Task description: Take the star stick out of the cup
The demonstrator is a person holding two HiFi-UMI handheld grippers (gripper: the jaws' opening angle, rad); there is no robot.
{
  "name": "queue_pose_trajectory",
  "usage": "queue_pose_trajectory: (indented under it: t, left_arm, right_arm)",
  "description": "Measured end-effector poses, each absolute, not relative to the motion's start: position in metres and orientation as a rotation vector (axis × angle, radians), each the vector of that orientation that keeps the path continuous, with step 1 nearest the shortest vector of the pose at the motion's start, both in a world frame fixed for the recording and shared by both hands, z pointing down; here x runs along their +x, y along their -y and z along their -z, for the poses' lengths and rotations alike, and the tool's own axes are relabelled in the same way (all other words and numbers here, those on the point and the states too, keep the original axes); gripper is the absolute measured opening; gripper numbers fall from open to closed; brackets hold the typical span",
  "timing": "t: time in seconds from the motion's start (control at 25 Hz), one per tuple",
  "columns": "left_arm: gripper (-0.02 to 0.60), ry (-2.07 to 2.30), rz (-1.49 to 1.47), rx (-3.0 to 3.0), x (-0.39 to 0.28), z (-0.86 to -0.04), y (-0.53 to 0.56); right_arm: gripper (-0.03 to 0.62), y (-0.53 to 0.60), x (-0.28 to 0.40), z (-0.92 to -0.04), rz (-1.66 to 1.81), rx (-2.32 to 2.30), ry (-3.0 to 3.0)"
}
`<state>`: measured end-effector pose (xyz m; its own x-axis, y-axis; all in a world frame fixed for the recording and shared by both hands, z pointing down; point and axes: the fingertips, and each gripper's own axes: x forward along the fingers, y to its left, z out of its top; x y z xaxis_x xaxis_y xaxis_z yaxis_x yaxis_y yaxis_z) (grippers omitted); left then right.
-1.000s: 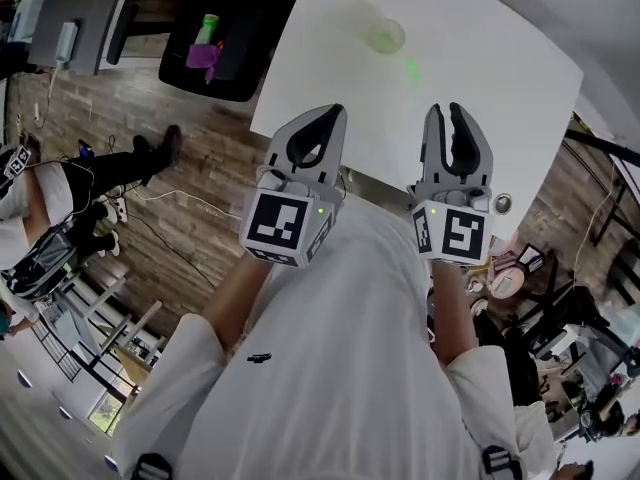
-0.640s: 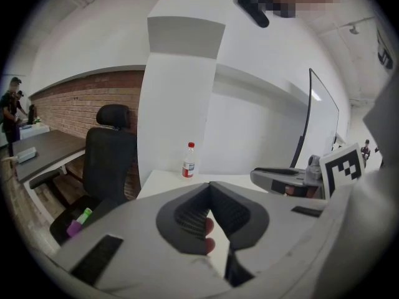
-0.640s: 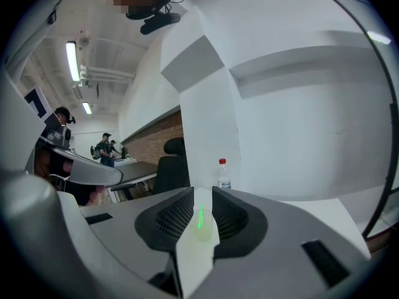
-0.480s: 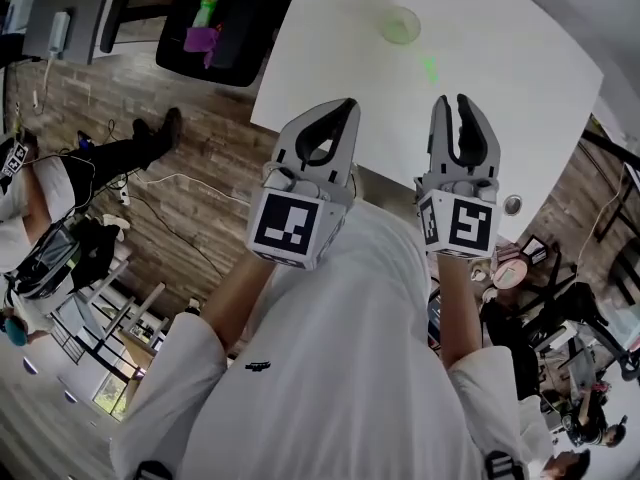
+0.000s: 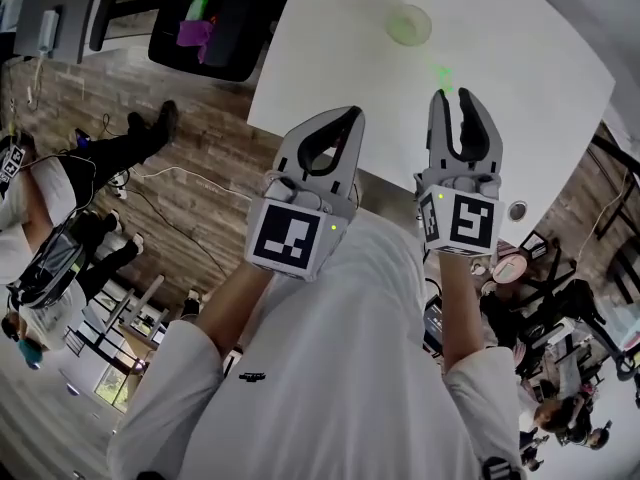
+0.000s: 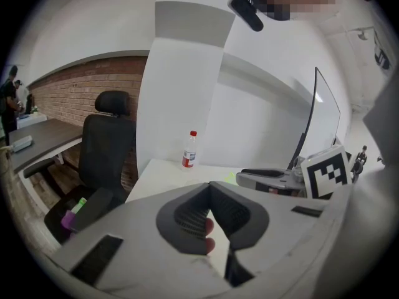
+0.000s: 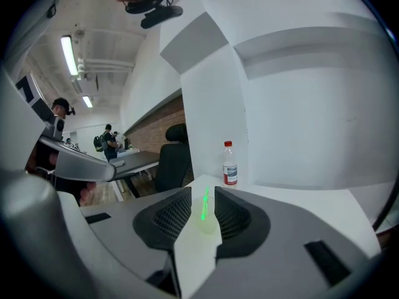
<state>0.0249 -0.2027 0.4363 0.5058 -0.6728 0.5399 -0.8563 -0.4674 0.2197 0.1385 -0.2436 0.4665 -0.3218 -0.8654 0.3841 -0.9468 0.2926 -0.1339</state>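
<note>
A pale green cup (image 5: 408, 25) stands far out on the white table (image 5: 520, 88). In the right gripper view a bright green stick (image 7: 204, 205) stands upright in the cup (image 7: 206, 220). Its green top (image 5: 443, 74) shows in the head view. My right gripper (image 5: 458, 100) hovers at the table's near edge, well short of the cup. Its jaws are opening with nothing between them, and the cup shows through the gap (image 7: 203, 193). My left gripper (image 5: 342, 118) is held beside it over the edge, its tips touching (image 6: 209, 188) and holding nothing.
A clear bottle with a red cap (image 7: 230, 164) stands at the table's far side, also in the left gripper view (image 6: 188, 149). A black office chair (image 5: 215, 28) holding a green and purple item sits left of the table. People are in the background.
Both grippers have edged forward toward the table. The right jaws stand a little wider apart. The left jaws stay together.
</note>
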Motion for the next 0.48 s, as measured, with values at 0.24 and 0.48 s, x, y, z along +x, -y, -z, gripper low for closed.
queue_pose_trajectory:
  t: [0.24, 0.48]
  left_arm:
    - [0.006, 1.251, -0.533, 2.276, 0.02, -0.445, 0.202]
    - [0.006, 1.24, -0.549, 2.256, 0.012, -0.463, 0.208]
  right_arm:
    - [0.103, 0.25, 0.138, -0.476, -0.494, 1.676, 2.303]
    - [0.103, 0.259, 0.133, -0.494, -0.5, 1.689, 2.263]
